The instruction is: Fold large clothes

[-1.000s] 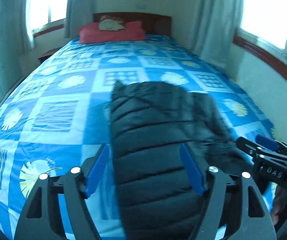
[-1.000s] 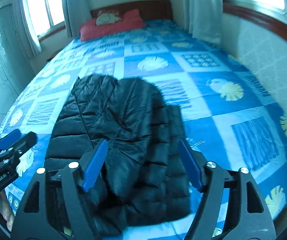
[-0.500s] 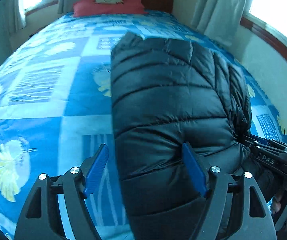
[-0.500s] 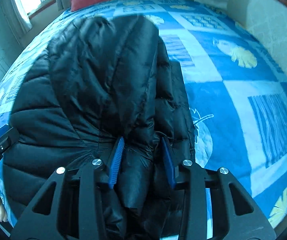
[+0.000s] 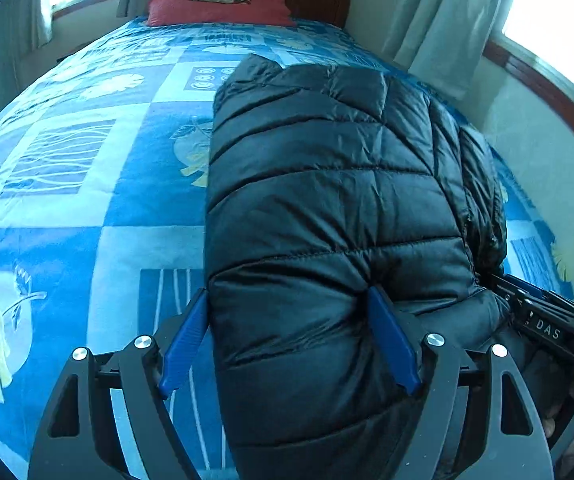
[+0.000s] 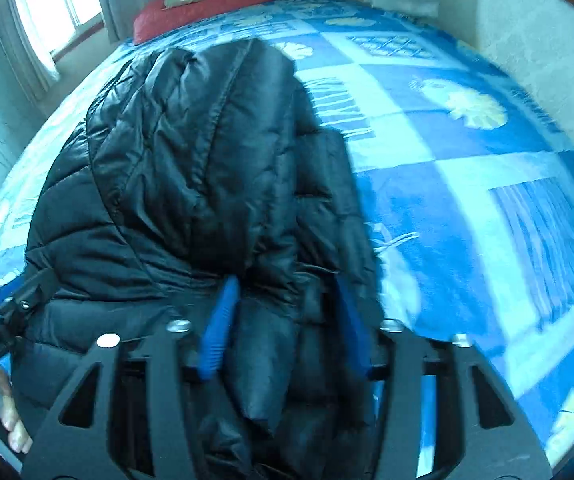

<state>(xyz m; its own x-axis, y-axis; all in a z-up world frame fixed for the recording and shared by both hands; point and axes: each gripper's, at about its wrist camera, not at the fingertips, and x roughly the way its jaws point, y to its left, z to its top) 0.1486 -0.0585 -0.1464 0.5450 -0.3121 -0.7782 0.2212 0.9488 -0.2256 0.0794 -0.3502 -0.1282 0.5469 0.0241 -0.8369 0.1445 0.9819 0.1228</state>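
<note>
A black quilted puffer jacket (image 5: 327, 200) lies folded lengthwise on the blue patterned bedspread (image 5: 87, 160). My left gripper (image 5: 287, 320) has its blue fingers wide apart, straddling the jacket's near left edge. In the right wrist view the jacket (image 6: 191, 168) fills the left half. My right gripper (image 6: 287, 312) is closed on a thick bunch of the jacket's near right edge, fabric pinched between the blue pads. Each gripper shows at the edge of the other's view: the right one (image 5: 543, 320), the left one (image 6: 3, 320).
Red pillows (image 5: 215, 8) lie at the wooden headboard. Curtained windows stand on both sides. A pale wall (image 6: 527, 32) runs close along the bed's right side. Open bedspread (image 6: 467, 180) lies right of the jacket.
Both grippers moved down and forward onto the jacket's near edge. The right gripper closed from wide open onto the fabric. The left stayed open.
</note>
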